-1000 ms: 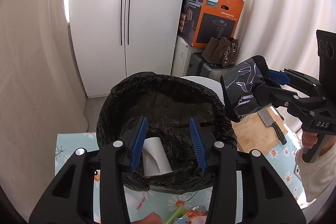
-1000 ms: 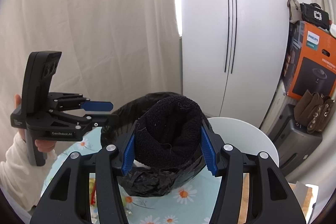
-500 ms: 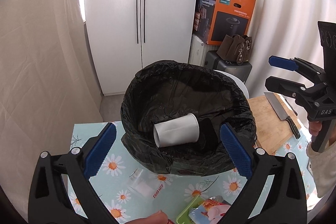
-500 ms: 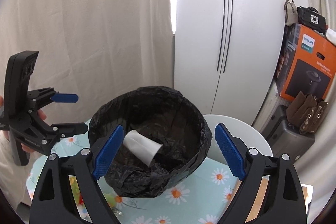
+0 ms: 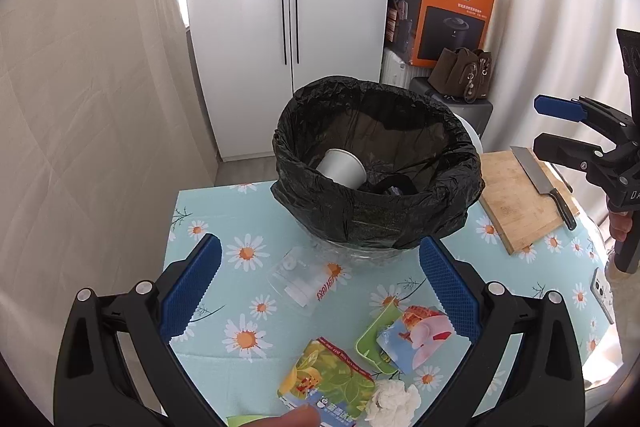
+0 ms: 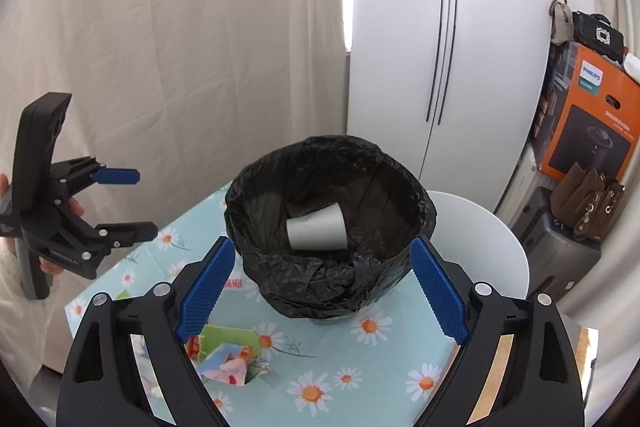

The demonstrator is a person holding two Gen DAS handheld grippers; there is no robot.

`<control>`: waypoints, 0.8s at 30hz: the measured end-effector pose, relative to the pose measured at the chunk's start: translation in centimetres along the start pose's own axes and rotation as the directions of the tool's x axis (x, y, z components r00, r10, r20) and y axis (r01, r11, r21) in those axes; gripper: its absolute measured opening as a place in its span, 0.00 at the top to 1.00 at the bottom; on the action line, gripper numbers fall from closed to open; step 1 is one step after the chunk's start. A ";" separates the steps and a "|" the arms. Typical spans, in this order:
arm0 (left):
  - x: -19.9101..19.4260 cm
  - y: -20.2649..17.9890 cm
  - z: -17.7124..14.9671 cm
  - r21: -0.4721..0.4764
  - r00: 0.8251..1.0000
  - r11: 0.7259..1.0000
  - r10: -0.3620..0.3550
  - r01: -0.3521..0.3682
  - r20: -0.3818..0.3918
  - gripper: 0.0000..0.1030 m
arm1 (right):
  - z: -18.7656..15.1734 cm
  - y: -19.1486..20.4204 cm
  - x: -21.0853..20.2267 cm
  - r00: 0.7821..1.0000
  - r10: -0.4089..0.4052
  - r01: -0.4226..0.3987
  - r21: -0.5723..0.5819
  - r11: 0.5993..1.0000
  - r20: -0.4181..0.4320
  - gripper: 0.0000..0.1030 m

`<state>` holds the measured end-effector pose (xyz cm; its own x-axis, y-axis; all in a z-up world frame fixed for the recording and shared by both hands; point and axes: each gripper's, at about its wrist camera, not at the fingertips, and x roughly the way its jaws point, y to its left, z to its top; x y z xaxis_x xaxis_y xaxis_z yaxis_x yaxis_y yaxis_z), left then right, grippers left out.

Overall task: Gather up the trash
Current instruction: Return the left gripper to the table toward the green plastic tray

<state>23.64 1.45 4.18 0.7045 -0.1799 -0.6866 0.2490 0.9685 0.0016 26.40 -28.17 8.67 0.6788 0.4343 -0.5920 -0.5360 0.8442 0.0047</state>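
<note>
A bin lined with a black bag (image 5: 376,211) stands on the daisy tablecloth; it also shows in the right wrist view (image 6: 332,291). A white paper cup (image 5: 342,169) (image 6: 316,229) and a dark item (image 5: 390,185) lie inside. My left gripper (image 5: 318,283) is open and empty, held back above loose trash: a clear plastic lid (image 5: 298,279), a green snack wrapper (image 5: 324,379), a colourful packet (image 5: 412,341) and a crumpled tissue (image 5: 394,401). My right gripper (image 6: 320,291) is open and empty in front of the bin; it also shows at the right of the left wrist view (image 5: 560,125).
A wooden cutting board (image 5: 516,203) with a knife (image 5: 544,187) lies right of the bin. A phone (image 5: 602,293) lies at the table's right edge. A white chair (image 6: 484,247) stands behind the table. A white cabinet (image 5: 288,19) and an orange box (image 5: 444,15) stand beyond.
Both grippers opened: the white cup and the dark item dropped into the bin. Both grippers then pulled back and away from the bin, bringing the table trash into view.
</note>
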 end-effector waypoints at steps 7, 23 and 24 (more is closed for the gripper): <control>-2.3 1.2 -3.0 -0.038 0.999 0.999 0.033 -0.035 -0.039 0.06 | -1.9 2.3 -1.1 0.999 0.014 -0.014 -0.011 1.000 -0.032 0.18; -3.1 4.4 -11.0 -0.132 0.980 0.988 0.056 -0.082 -0.193 0.06 | -6.0 5.0 0.1 0.988 0.045 -0.043 0.010 0.999 -0.150 0.18; -2.8 4.7 -11.7 -0.142 0.977 0.988 0.035 -0.066 -0.210 0.06 | -6.4 5.1 0.3 0.986 0.044 -0.043 0.010 0.999 -0.158 0.18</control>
<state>15.07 8.47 -2.37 0.5572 -0.1056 -0.8236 0.1048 0.9929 -0.0564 20.64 -25.70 3.37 0.5667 0.4156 -0.7114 -0.5596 0.8279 0.0378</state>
